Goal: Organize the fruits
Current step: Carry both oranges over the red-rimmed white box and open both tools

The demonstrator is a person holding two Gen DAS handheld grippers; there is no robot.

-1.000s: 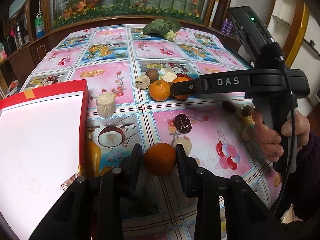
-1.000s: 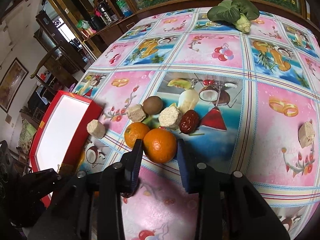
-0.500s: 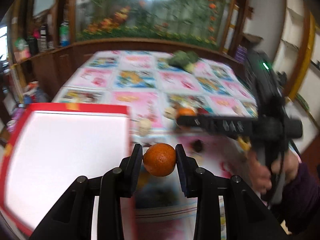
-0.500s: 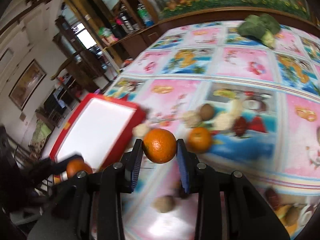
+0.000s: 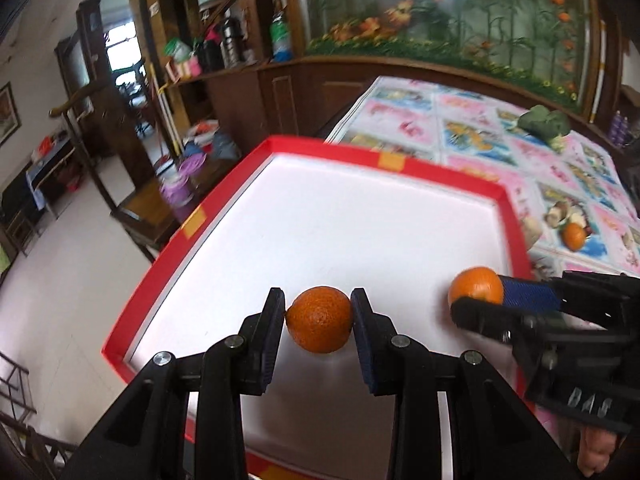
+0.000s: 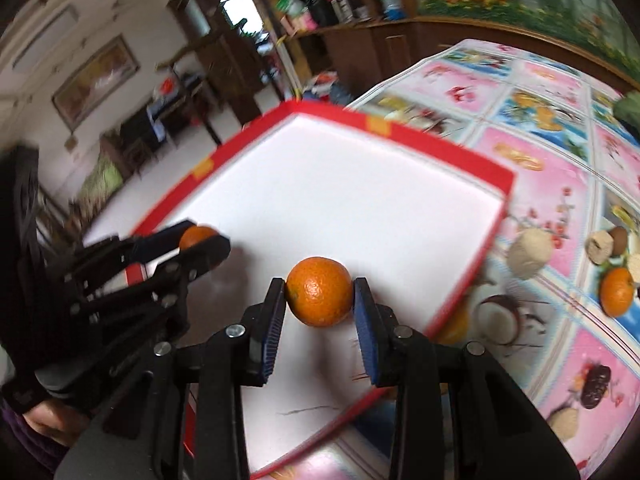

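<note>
Each gripper holds an orange over the red-rimmed white tray (image 5: pixel 360 152) (image 6: pixel 400 132). My left gripper (image 5: pixel 319 320) is shut on an orange (image 5: pixel 319 319) above the tray's near part. To its right, the right gripper (image 5: pixel 480 300) carries a second orange (image 5: pixel 474 286). In the right wrist view my right gripper (image 6: pixel 320 298) is shut on that orange (image 6: pixel 319 297), and the left gripper (image 6: pixel 200 240) with its orange (image 6: pixel 198 236) shows at the left. A third orange (image 6: pixel 618 291) (image 5: pixel 574 236) lies on the tablecloth.
On the patterned tablecloth (image 6: pixel 560 184) right of the tray lie pale biscuit-like chunks (image 6: pixel 528 252), a kiwi (image 6: pixel 619 236) and a dark date (image 6: pixel 596 386). A green vegetable (image 5: pixel 544 120) sits at the far end. Wooden cabinets (image 5: pixel 280 92) and floor lie beyond the tray's left side.
Both grippers lifted their oranges off the tablecloth and swung left, and both now hang over the white tray. One orange stays behind on the cloth.
</note>
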